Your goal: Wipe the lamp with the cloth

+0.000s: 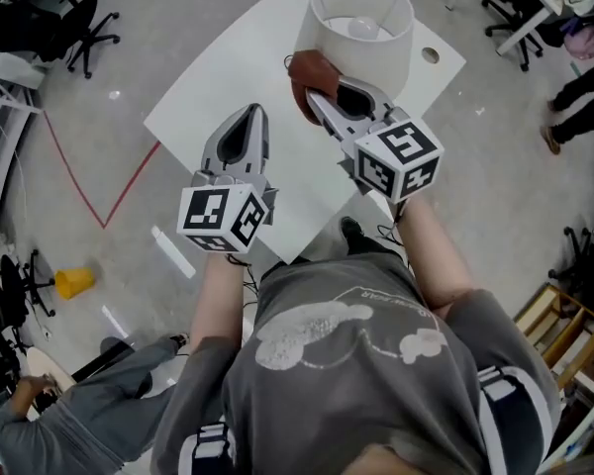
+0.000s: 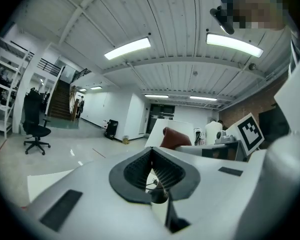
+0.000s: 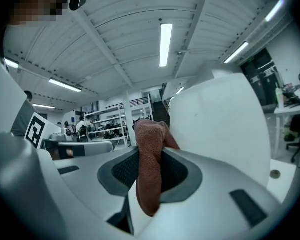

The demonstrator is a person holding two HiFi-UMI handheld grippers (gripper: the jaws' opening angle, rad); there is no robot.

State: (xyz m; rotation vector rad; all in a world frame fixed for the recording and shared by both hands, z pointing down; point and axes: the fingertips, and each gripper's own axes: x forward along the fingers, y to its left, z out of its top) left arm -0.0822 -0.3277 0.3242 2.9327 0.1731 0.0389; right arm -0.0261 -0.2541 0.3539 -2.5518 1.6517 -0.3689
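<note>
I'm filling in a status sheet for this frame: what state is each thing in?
Lamp, upright on the table.
Cloth, bunched, clamped between jaws, at the lamp's side.
Right gripper, shut on the cloth.
Left gripper, shut, nothing between its jaws, held above the table.

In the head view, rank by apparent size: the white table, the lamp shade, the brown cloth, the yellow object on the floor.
1. white table
2. lamp shade
3. brown cloth
4. yellow object, smallest as seen, but farther away on the floor, so true size unsure.
</note>
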